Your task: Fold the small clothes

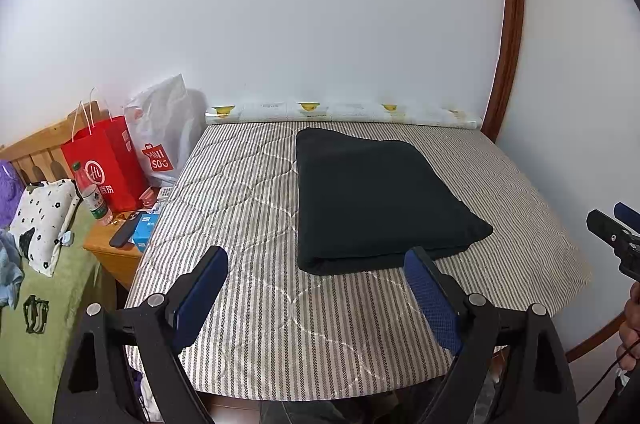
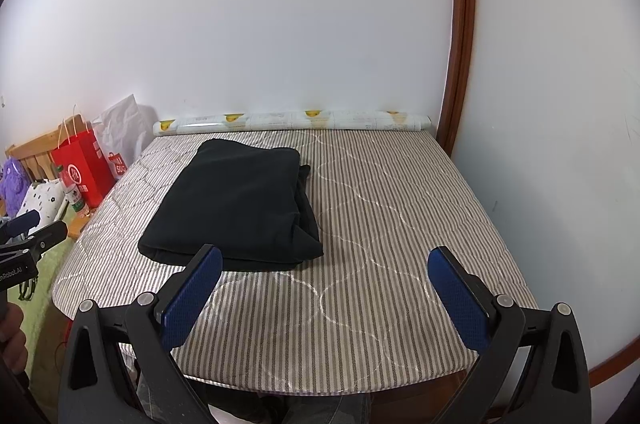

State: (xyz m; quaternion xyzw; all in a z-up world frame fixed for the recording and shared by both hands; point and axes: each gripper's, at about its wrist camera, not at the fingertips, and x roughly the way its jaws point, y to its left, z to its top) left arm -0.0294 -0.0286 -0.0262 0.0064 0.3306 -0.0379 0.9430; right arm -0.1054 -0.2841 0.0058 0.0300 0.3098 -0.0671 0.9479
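The folded black garment [image 1: 372, 200] lies flat on the striped quilted desk [image 1: 248, 304], just ahead of both tongs, its layers stacked so it looks already folded; the left tongs [image 1: 316, 260] stand wide and empty over the near edge; the right tongs [image 2: 324, 260] likewise gape, holding nothing, seemingly drawn clear so the bundle rests undisturbed.

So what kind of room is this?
Most likely a bedroom: a striped quilted mattress against the wall, a wooden bedside table crowded with shopping bags, and a folded black garment lying on top.
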